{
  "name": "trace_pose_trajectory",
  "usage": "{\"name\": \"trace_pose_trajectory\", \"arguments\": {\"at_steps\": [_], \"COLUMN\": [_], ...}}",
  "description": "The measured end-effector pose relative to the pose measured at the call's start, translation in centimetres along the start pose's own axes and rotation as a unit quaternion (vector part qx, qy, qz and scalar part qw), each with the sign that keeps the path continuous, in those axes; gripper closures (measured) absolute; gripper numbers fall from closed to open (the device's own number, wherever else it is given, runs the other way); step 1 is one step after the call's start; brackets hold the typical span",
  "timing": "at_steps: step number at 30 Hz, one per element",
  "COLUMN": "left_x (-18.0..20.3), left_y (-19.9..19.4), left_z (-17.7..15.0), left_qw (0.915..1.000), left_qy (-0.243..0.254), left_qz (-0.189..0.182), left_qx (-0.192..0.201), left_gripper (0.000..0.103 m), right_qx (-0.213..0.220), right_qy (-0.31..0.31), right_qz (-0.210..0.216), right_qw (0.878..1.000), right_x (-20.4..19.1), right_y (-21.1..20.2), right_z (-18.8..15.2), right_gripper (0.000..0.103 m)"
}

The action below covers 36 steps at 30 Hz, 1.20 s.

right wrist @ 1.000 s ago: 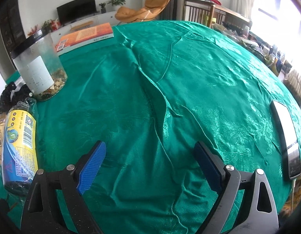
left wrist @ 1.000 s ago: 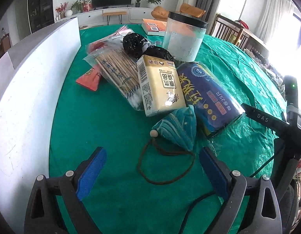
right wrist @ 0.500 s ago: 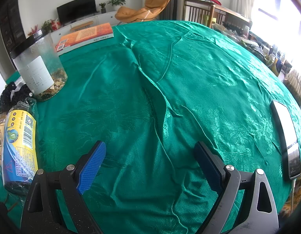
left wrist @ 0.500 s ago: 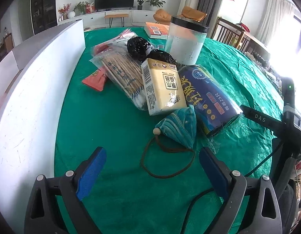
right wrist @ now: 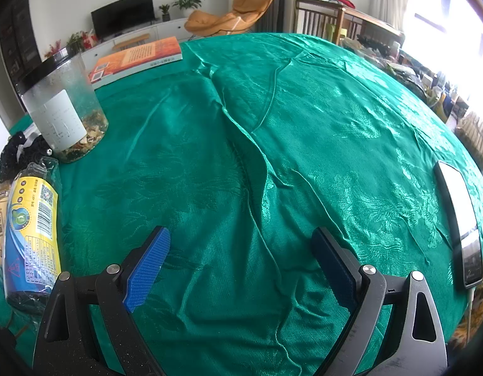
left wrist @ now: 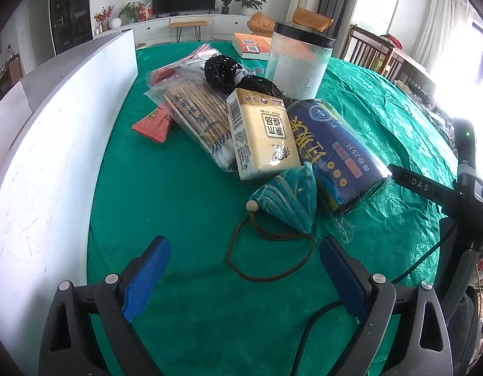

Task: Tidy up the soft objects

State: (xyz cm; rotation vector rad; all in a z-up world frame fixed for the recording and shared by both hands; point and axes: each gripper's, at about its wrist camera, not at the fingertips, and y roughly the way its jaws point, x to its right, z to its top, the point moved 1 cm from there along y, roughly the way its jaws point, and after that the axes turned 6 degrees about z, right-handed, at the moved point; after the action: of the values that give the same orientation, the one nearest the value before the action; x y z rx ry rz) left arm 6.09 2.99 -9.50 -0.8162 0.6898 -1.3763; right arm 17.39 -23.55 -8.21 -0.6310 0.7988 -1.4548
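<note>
A teal striped pouch [left wrist: 288, 200] with a brown cord loop [left wrist: 266, 257] lies on the green tablecloth just ahead of my left gripper [left wrist: 244, 269], which is open and empty. Behind the pouch lie a cream tissue pack [left wrist: 261, 133], a dark blue wrapped roll [left wrist: 335, 153], a clear bag of cotton swabs [left wrist: 197, 116], a red packet [left wrist: 155, 123] and a black beaded item [left wrist: 224, 70]. My right gripper [right wrist: 239, 258] is open over bare cloth; the blue roll [right wrist: 31, 232] lies at its left.
A white board [left wrist: 53, 144] stands along the left edge. A clear jar with a black lid [left wrist: 299, 62] [right wrist: 64, 106] and an orange book [right wrist: 138, 58] sit further back. A phone [right wrist: 459, 219] lies at the right edge. The other gripper's black handle [left wrist: 441, 188] is at right.
The left gripper has drawn back and tilted slightly, so the objects sit a little further right and up in its view. The right gripper has not moved.
</note>
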Motion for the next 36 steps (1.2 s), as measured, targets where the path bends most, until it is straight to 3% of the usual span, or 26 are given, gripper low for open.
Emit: {"name": "trace_pose_trajectory", "arguments": {"at_steps": [36], "left_x": [-0.54], "left_y": [0.28], "left_z": [0.06], "left_qw": [1.0000], "left_qy": [-0.005], "left_qz": [-0.008], "left_qx": [0.001], "left_gripper": [0.007], "right_qx": [0.000], "right_qy": [-0.001], "right_qz": [-0.001], "right_qw": [1.000], "right_x": [-0.21], "right_y": [-0.13], "right_z": [-0.24], "right_gripper": [0.010]}}
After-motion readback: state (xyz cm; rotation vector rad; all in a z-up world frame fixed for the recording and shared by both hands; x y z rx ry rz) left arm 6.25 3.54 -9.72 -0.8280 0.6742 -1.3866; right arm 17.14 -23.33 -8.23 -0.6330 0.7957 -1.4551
